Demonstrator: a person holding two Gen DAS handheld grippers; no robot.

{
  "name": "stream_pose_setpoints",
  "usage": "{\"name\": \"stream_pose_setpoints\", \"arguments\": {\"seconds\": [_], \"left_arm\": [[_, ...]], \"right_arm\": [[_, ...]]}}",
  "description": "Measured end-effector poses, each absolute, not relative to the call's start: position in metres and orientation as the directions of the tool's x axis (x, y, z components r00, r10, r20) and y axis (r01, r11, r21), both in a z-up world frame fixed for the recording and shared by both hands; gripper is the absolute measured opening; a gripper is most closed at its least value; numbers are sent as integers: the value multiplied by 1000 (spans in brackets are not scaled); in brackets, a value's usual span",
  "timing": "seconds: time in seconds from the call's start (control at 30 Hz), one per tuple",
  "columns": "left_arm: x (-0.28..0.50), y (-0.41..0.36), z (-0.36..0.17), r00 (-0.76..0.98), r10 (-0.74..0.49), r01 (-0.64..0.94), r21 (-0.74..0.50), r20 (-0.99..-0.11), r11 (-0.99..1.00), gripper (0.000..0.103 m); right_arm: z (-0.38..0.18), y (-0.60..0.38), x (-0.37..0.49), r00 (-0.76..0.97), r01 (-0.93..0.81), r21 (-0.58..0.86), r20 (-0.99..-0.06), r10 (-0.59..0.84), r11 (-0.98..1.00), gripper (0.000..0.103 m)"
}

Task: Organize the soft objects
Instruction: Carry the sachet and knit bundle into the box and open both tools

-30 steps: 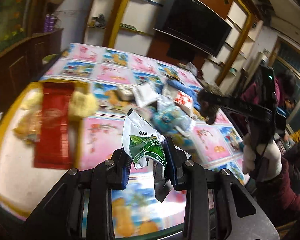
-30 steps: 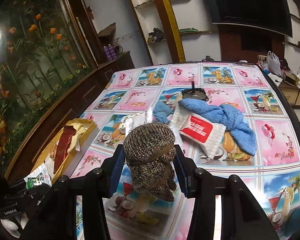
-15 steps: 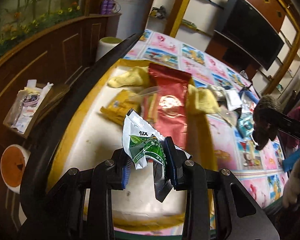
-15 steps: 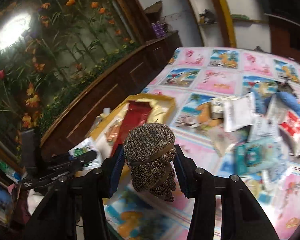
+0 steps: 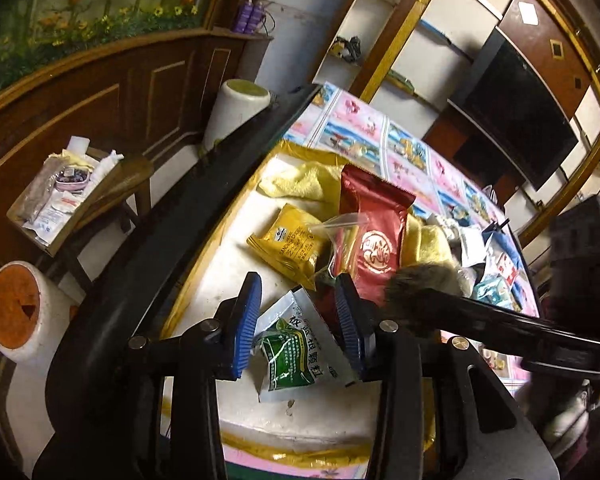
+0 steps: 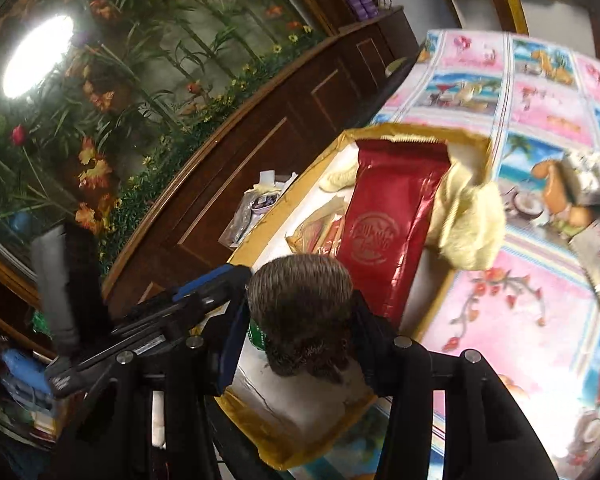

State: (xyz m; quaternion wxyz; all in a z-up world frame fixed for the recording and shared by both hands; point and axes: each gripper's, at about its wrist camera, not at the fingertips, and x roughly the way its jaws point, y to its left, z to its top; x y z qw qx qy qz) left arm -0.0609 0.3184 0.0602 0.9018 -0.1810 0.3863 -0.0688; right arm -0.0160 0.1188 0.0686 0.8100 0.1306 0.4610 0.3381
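Over the gold-rimmed tray [image 5: 188, 292], the left gripper [image 5: 296, 320] is opening around the loose green sachet [image 5: 292, 354], laid lengthwise between its pads, while the knitted roll [image 6: 300, 316] is clamped by the right gripper [image 6: 296, 336].

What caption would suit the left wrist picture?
Left claw opening over a gold-rimmed tray, the green sachet loose between its blue pads, beside a red pouch.

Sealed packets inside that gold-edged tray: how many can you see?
3. A green and white sachet lies between the left tongs' opening jaws, a yellow packet sits mid-tray, and a long red pouch lies beside it. Others may hide underneath.
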Motion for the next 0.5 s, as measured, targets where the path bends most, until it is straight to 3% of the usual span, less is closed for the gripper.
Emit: {"name": "stream_pose_setpoints", "arguments": {"seconds": [0.07,0.13,0.5], "left_arm": [[-68,320,66,709,-265,-12,-387,-654,922,49],[-74,322,70,725,-264,-9,-392,-636,920,50],[-100,322,73,752,-321,25,-461,-576,887,50]], "right_arm": [[64,121,-15,349,-430,519,-659,666,738,56],[64,122,-16,338,-441,520,-659,672,732,66],[80,62,-9,488,-323,537,-611,623,779,66]]}}
